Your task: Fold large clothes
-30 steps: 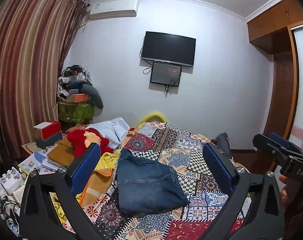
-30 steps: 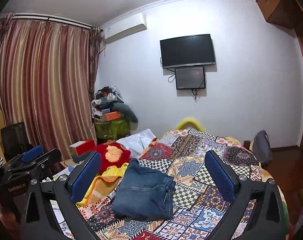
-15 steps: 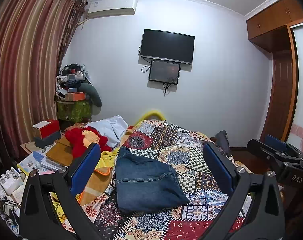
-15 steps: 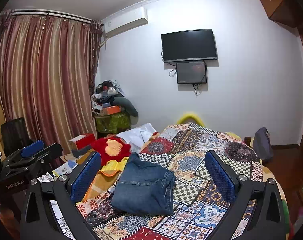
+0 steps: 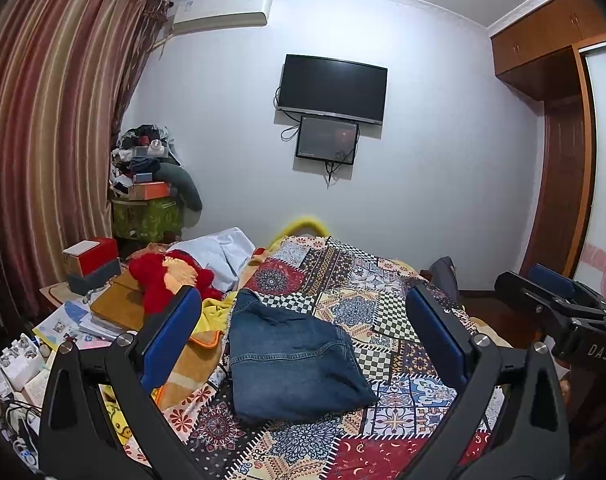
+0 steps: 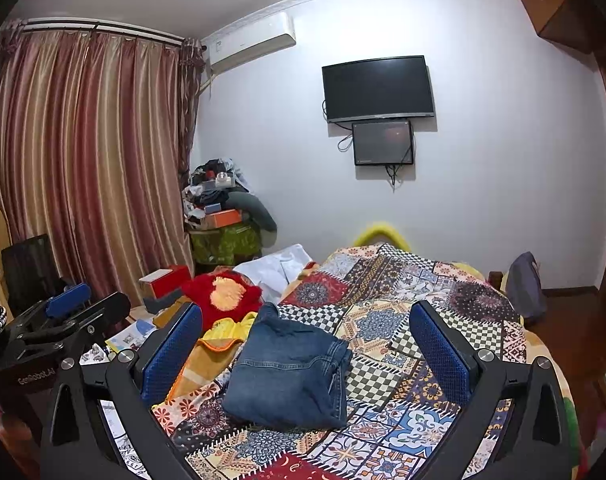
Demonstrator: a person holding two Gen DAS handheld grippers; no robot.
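One big bed (image 5: 387,312) with a patchwork cover fills the room, and everything here is placed from it. On the bed, near its left side, lie the jeans (image 5: 295,356), folded into a thick blue square. They look done, so I think the folding step is over.

Both grippers hang in the air over the near end of the bed, not touching the jeans. The left gripper (image 5: 303,340) is spread wide with nothing in it. The right gripper (image 6: 307,344) is wide apart and empty too.

Next comes another big piece, maybe the yellow cloth (image 5: 215,312) just left of the jeans.

Left of the bed, a small white tray (image 5: 19,360) holds little things, too small to tell.
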